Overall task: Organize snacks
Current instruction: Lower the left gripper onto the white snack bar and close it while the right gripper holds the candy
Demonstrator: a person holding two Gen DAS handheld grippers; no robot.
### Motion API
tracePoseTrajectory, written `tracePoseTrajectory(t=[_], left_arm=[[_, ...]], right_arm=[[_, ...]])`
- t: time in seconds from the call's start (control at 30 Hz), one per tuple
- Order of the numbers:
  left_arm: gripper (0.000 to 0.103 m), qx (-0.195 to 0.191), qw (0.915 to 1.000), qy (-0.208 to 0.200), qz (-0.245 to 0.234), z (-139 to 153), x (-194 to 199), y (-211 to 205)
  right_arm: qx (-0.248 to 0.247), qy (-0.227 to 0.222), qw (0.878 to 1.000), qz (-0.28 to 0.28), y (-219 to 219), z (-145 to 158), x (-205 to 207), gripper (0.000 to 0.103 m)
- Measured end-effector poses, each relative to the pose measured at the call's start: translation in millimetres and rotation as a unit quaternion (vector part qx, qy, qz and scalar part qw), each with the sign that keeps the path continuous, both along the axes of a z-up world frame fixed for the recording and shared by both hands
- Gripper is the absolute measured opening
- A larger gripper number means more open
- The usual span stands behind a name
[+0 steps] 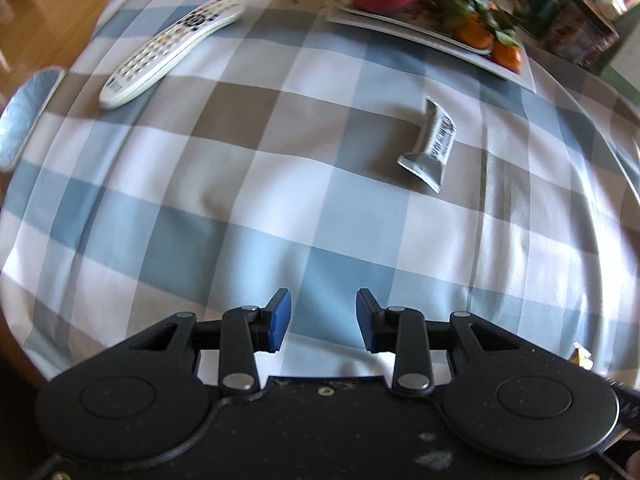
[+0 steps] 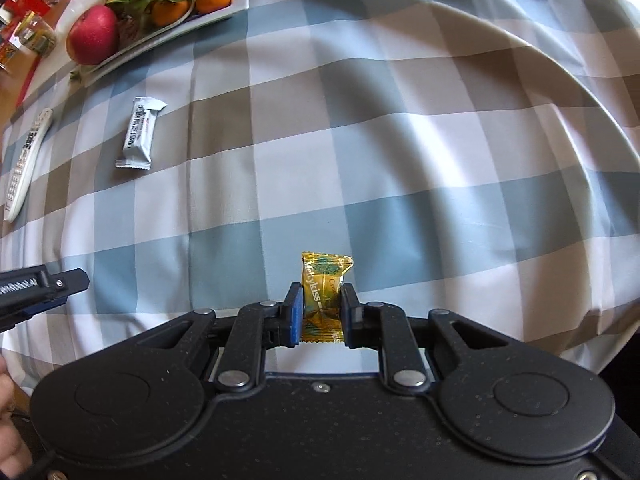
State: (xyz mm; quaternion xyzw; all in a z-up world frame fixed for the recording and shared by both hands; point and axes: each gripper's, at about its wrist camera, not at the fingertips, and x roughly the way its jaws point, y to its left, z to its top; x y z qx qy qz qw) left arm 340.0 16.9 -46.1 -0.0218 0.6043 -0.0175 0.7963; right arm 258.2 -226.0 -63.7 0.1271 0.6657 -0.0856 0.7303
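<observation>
Holding item one: gold-wrapped candy (image 2: pixel 325 300), glossy crinkled foil with printed lettering, pinched upright in the right gripper (image 2: pixel 322 314) above the checked tablecloth (image 2: pixel 400 140). Step, as judged: carrying it to a gathering spot. Item two: silver snack bar (image 1: pixel 430 144), flat, unclaimed; left gripper (image 1: pixel 323 320) wide apart, empty, likely next.

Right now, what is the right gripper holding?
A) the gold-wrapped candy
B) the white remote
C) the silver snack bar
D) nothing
A: in the right wrist view the right gripper is shut on the gold-wrapped candy, while the silver snack bar and the white remote lie apart on the checked tablecloth.
</observation>
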Motion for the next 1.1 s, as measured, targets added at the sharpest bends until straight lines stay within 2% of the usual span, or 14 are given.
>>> tracePoseTrajectory(t=[0.13,0.3,0.43,0.67,0.9,1.1], left_arm=[[0.035,0.016,0.9995,-0.011,-0.025,-8,-6,-13],[0.036,0.006,0.9986,-0.009,-0.052,-17,-11,-28],[0.036,0.017,0.9977,-0.016,-0.064,-17,-8,-39],[0.036,0.012,0.9978,-0.032,-0.056,2,29,-55],[0.037,0.026,0.9961,-0.052,-0.066,19,74,-76],[0.040,0.048,0.9922,-0.070,-0.092,16,95,-92]], right_arm=[[0.007,-0.005,1.000,0.010,0,7,-1,0.027],[0.015,-0.018,1.000,0.020,-3,18,-6,0.027],[0.032,-0.009,0.999,0.011,-8,18,-6,0.027],[0.047,-0.002,0.999,-0.001,-14,21,-4,0.027],[0.061,0.008,0.998,-0.019,-22,20,-3,0.027],[0.070,0.006,0.997,-0.021,-24,23,-1,0.027]])
